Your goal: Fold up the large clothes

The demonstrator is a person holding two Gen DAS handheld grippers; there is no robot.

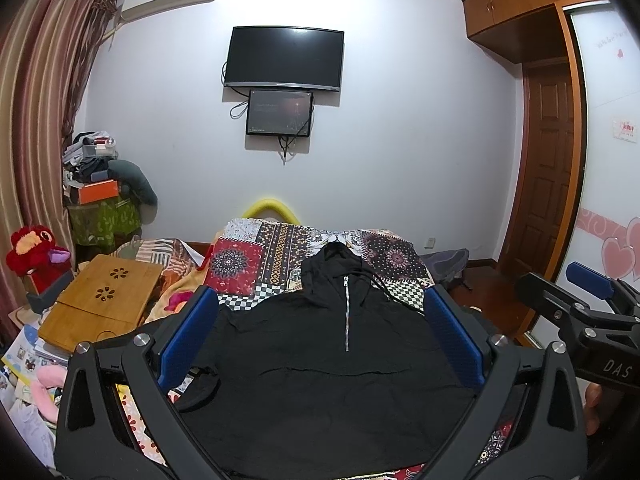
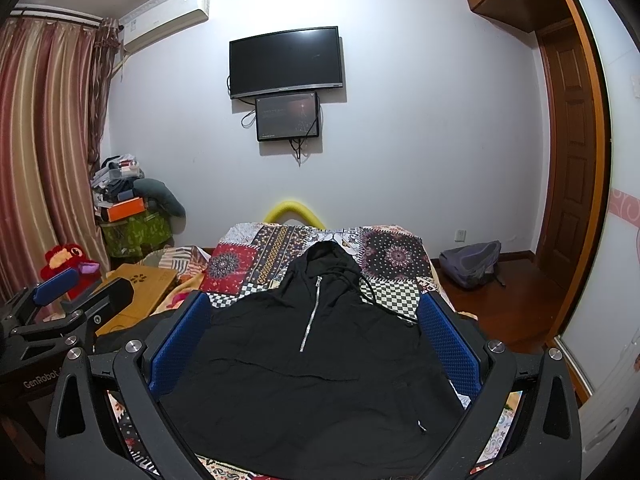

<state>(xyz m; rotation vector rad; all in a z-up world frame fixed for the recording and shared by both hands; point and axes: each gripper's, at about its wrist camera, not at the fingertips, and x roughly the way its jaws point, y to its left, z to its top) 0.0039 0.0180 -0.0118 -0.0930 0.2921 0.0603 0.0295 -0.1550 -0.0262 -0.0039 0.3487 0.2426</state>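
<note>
A black hooded pullover [image 1: 320,360] with a silver half zip lies flat, front up, on the patchwork bedspread [image 1: 256,256], hood toward the far wall. Its sleeves look folded in; a bit of black cloth pokes out at its left edge. My left gripper [image 1: 322,300] hovers above the pullover's lower half, open, with nothing between its blue pads [image 1: 188,336]. My right gripper [image 2: 316,304] hangs beside it to the right, also open over the pullover [image 2: 312,380]. Each gripper shows at the edge of the other's view.
A bamboo lap desk [image 1: 104,300] and a red plush toy [image 1: 32,256] sit left of the bed among papers and clutter. A grey backpack [image 2: 472,264] lies on the wooden floor right of the bed. A TV [image 1: 285,58] hangs on the far wall.
</note>
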